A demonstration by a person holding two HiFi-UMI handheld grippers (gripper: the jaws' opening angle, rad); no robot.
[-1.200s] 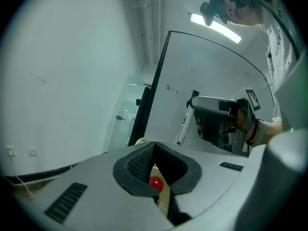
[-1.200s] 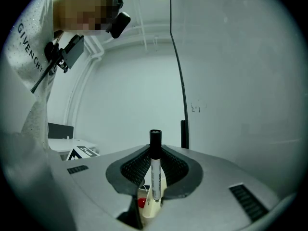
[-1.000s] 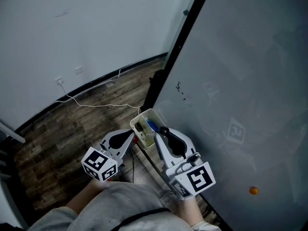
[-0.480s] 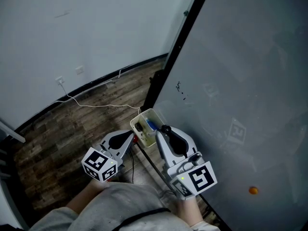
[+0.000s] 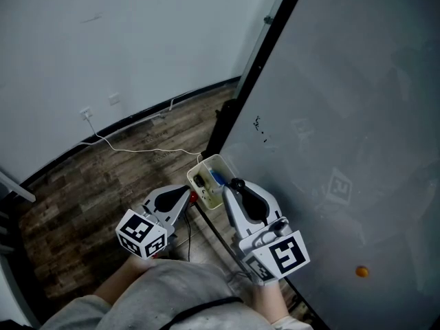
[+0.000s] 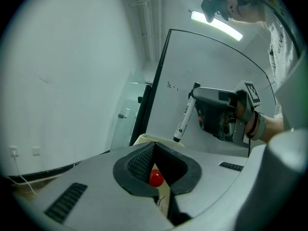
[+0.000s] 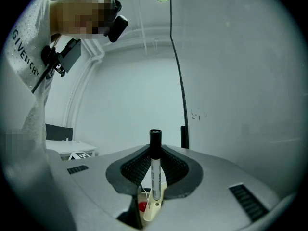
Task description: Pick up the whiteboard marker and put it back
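Observation:
The whiteboard marker (image 7: 155, 167), white with a black cap, stands upright between the pads of my right gripper (image 7: 154, 170), which is shut on it. In the head view the right gripper (image 5: 235, 186) holds the marker (image 5: 236, 184) just above the near end of a cream tray (image 5: 206, 165) fixed at the whiteboard's lower edge. From the left gripper view the marker (image 6: 184, 115) hangs tilted, tip down, over the tray rim (image 6: 144, 137). My left gripper (image 5: 187, 196) sits beside the tray, jaws shut with nothing held (image 6: 155, 150).
The whiteboard (image 5: 344, 115) fills the right side, with small black marks (image 5: 258, 126) and an orange dot (image 5: 361, 272). A small red ball (image 6: 155, 178) lies just beyond the left jaws. A white cable (image 5: 137, 150) runs over the wooden floor from a wall socket (image 5: 85, 113).
Almost nothing differs. Both grippers and the marker hold their places by the tray; only the head view has shifted slightly.

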